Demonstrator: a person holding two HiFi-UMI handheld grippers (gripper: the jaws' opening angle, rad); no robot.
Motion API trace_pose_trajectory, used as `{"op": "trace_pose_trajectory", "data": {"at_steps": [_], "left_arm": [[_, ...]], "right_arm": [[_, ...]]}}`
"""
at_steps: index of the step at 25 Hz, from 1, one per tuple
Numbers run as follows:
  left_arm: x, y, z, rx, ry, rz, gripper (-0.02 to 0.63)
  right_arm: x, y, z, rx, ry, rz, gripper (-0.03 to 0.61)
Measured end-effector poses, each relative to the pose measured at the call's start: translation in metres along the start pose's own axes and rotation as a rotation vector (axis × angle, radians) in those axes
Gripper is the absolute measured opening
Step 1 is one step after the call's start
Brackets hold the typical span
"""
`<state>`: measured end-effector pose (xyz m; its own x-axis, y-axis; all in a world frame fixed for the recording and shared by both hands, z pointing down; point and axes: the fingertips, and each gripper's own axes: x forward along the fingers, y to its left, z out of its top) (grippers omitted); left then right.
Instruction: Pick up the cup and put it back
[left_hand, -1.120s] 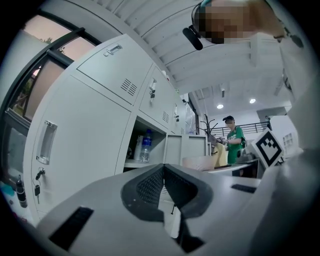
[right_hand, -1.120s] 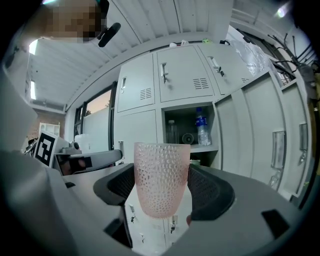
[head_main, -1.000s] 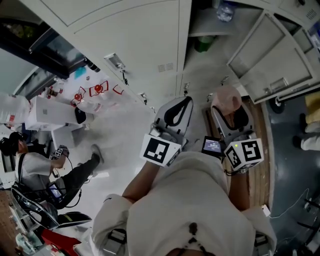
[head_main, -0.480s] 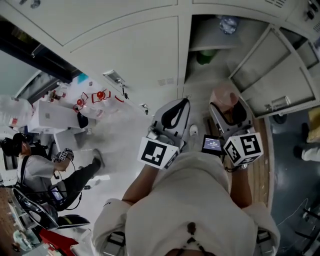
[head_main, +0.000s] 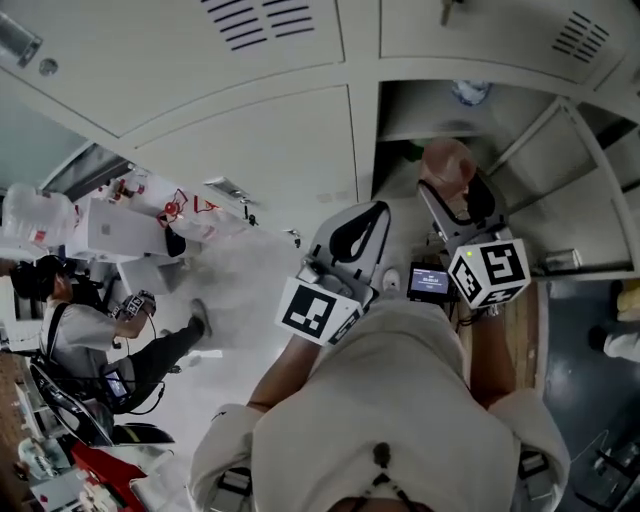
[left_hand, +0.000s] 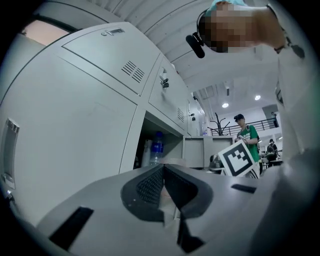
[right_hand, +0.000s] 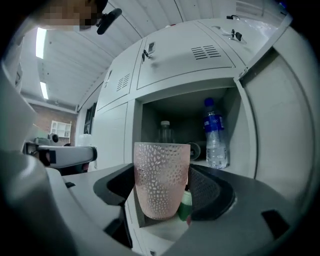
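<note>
1. Right tongs (right_hand: 162, 186) were clamped on the pink textured cup (right_hand: 161, 179), with a dark ribbed pad on each side of its lower half. The cup stood upright between them, held in the air.
2. The left tongs (left_hand: 163, 172) were closed, their tips pressed together with nothing between them.
3. In the head view, the two tongs were held side by side in front of the person's body. The left tongs (head_main: 350, 235) were lower. The right tongs (head_main: 458, 195) were raised, carrying the cup (head_main: 447, 165) at the mouth of an open locker compartment (head_main: 420, 110).
4. Straight behind the cup, the compartment (right_hand: 182, 112) held a water bottle with a blue label (right_hand: 215, 135) on the right. A clear bottle with a white cap (right_hand: 165, 132) stood farther back.
5. A green object (right_hand: 185, 205) showed just beside the cup's base. What it was could not be made out.
6. The locker door (right_hand: 280, 115) stood swung open on the right. A closed door with vent slots (right_hand: 185, 55) sat above the compartment.
7. The left gripper view caught the water bottle (left_hand: 156, 147) and the right tongs' marker cube (left_hand: 240, 159). Far behind them stood a person in a green shirt (left_hand: 245, 132).
8. At the head view's left edge, another person (head_main: 90, 330) sat on the floor.
</note>
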<state>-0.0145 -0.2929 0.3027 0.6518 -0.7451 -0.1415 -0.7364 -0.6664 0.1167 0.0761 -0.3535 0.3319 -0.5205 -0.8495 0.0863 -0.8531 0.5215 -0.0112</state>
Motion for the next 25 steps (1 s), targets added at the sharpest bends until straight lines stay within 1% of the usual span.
{"op": "trace_pose_trajectory", "data": {"at_steps": [5, 11, 16, 20, 25], "left_arm": [[0.012, 0.006, 0.003, 0.017, -0.01, 0.059, 0.009], [0.021, 0.011, 0.003, 0.04, -0.011, 0.13, 0.009], [0.025, 0.015, 0.0, 0.05, -0.012, 0.189, 0.009], [0.029, 0.019, 0.0, 0.054, -0.02, 0.229, 0.009], [0.032, 0.024, -0.003, 0.052, -0.024, 0.263, 0.009]], "right_arm": [[0.034, -0.029, 0.019, -0.04, -0.026, 0.025, 0.342], [0.068, -0.045, 0.037, -0.084, -0.056, 0.073, 0.342], [0.09, -0.052, 0.04, -0.087, -0.058, 0.106, 0.342], [0.108, -0.058, 0.04, -0.126, -0.04, 0.109, 0.342], [0.124, -0.066, 0.034, -0.116, -0.018, 0.111, 0.342]]}}
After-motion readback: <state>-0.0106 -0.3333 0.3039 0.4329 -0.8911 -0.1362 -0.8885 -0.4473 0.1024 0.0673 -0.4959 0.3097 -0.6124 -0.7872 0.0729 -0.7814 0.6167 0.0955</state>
